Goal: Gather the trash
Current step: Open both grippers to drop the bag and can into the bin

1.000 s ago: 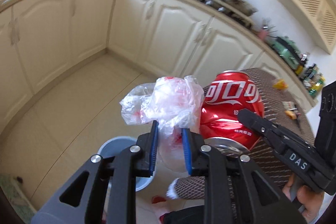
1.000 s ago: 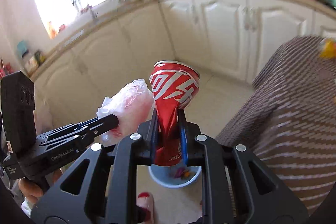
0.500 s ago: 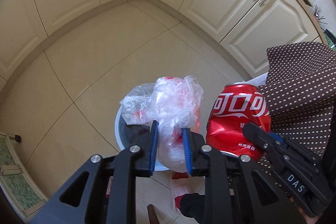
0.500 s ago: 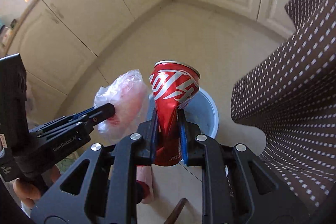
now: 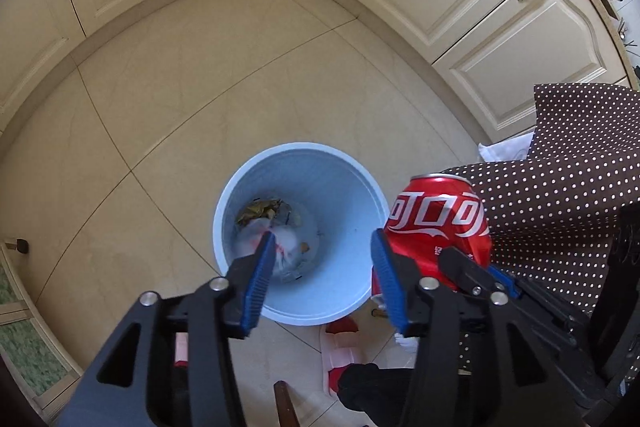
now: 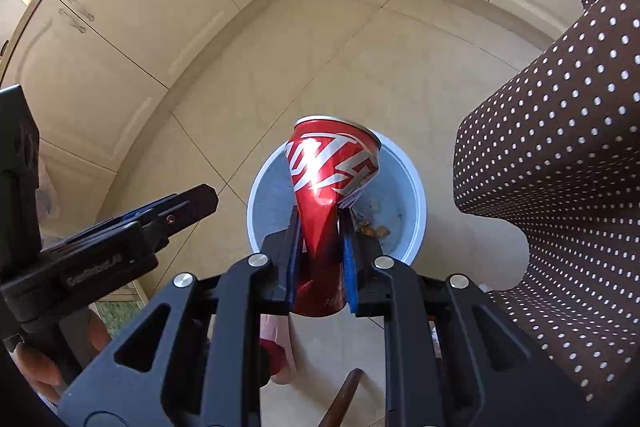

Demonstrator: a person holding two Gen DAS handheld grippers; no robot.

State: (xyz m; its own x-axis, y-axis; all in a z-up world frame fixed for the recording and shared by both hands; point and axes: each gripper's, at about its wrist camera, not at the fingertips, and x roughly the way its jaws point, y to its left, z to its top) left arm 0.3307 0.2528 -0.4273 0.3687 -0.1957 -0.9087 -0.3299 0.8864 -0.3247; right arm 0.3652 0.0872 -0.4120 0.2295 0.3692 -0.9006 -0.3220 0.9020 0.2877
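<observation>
Cream tiled kitchen floor [image 5: 168, 131]: bordered by cream panelled cupboard doors [image 5: 480, 7]; carries the bin.

Brown white-dotted tablecloth [image 6: 560, 167]: hangs at the right of both views, its edge close beside the bin.

Round pale-blue plastic waste bin [image 5: 340, 291]: stands open on the floor, directly below both claws. Holds yellowish scraps and a crumpled clear plastic bag with red print [image 5: 286, 243], which now lies at the bottom, free of any grip.

Left claw [image 5: 322, 259]: blue-padded jaws have just been opening and stand wide apart, nothing between them; seen through the gap is the bin's interior. In the right wrist view its tip [image 6: 192, 203] sits left of the bin.

Right claw [image 6: 322, 227]: jaws narrow, clamped on the waist of the dented red aluminium cola can [image 6: 332, 167], which is creased where the pads pinch it. The can points forward over the bin mouth; in the left wrist view it appears nearer the bin's right rim.

Status (judged): bag deposited; can not yet released.

Hazards (judged):
- Can sits toward the rim on the tablecloth side; released there it may strike the rim and bounce onto the floor.
- A crushed waist may stick to a pad, tipping the can sideways on release.
- Any liquid left inside could spill on the tiles.
</observation>
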